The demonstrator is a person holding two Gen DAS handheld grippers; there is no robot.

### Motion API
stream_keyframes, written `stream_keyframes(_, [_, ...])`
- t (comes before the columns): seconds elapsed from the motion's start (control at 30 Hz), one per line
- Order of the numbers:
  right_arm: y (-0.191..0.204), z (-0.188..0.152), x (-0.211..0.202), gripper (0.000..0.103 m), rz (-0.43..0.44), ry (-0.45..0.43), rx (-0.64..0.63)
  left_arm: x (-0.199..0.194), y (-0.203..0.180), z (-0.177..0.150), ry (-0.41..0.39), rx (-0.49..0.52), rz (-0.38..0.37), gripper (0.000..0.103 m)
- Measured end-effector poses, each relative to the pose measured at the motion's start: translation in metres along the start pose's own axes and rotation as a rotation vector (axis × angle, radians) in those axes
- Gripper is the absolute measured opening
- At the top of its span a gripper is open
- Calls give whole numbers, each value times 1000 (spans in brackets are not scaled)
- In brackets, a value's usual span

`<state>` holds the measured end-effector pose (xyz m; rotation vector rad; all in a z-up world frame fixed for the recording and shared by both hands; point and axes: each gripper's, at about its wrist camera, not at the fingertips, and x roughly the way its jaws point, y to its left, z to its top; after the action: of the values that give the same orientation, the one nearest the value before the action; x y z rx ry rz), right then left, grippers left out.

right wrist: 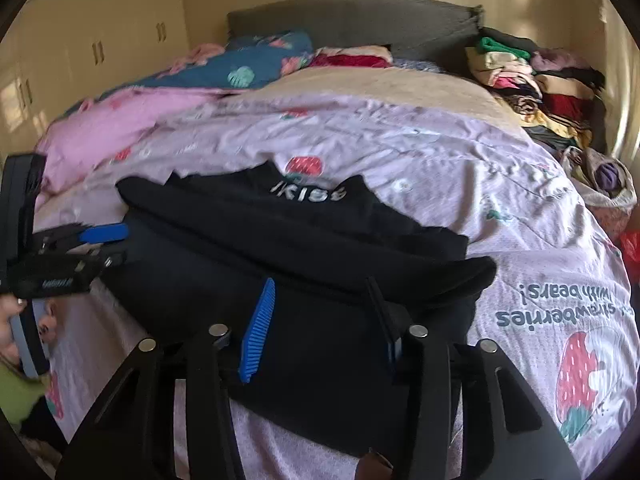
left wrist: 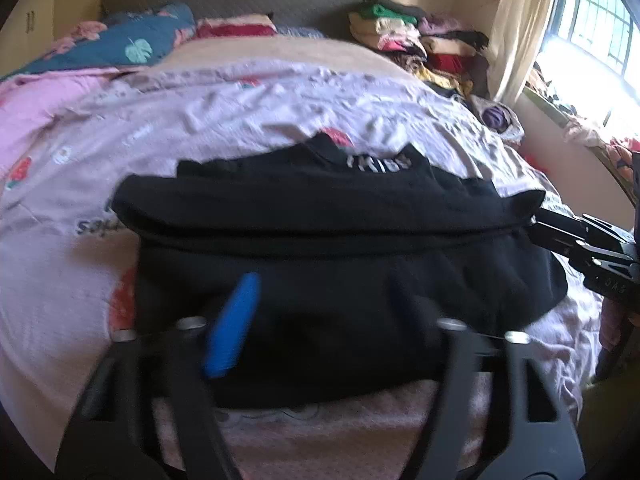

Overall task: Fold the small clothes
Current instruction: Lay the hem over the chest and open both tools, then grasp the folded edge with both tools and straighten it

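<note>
A black garment (left wrist: pixel 340 216) with white lettering (left wrist: pixel 380 162) lies folded across the pink strawberry bedcover (left wrist: pixel 240 112). My left gripper (left wrist: pixel 320 312) hovers over its near half with one blue pad (left wrist: pixel 232 328) bare and the jaws apart, no cloth pinched. In the right wrist view the same garment (right wrist: pixel 320 248) lies under my right gripper (right wrist: pixel 320 320), whose jaws also stand apart over the cloth. The left gripper (right wrist: pixel 116 246) shows at the garment's left end. The right gripper (left wrist: pixel 536 226) shows at its right end.
Stacked clothes (right wrist: pixel 532 80) fill the far right corner of the bed by the grey headboard (right wrist: pixel 352 20). Pillows and a pink blanket (right wrist: pixel 120 128) lie far left. A curtain (left wrist: pixel 520 28) and window (left wrist: pixel 592 20) are to the right. A person's hand (right wrist: pixel 12 320) holds the left gripper.
</note>
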<state>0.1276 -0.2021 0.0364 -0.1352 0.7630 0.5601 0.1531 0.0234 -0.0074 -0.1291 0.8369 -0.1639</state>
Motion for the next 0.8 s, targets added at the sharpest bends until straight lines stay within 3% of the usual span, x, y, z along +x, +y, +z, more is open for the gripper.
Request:
stream_keyframes(0.07, [3, -2, 3, 42, 0, 24, -17, 5, -2, -3, 28, 8, -3, 25])
stream_keyframes(0.13, [2, -4, 7, 41, -8, 52, -12, 8, -1, -5, 48, 17, 2, 20])
stream_keyframes(0.4, [-19, -21, 41, 34, -98, 193, 60, 28, 11, 3, 83, 22, 42, 21])
stream_keyframes(0.6, [-33, -15, 58, 34, -91, 182, 101, 49, 18, 17, 86, 45, 68, 28])
stream_keyframes(0.8, [-48, 1, 66, 31, -104, 113, 165, 62, 17, 36, 78, 83, 99, 33])
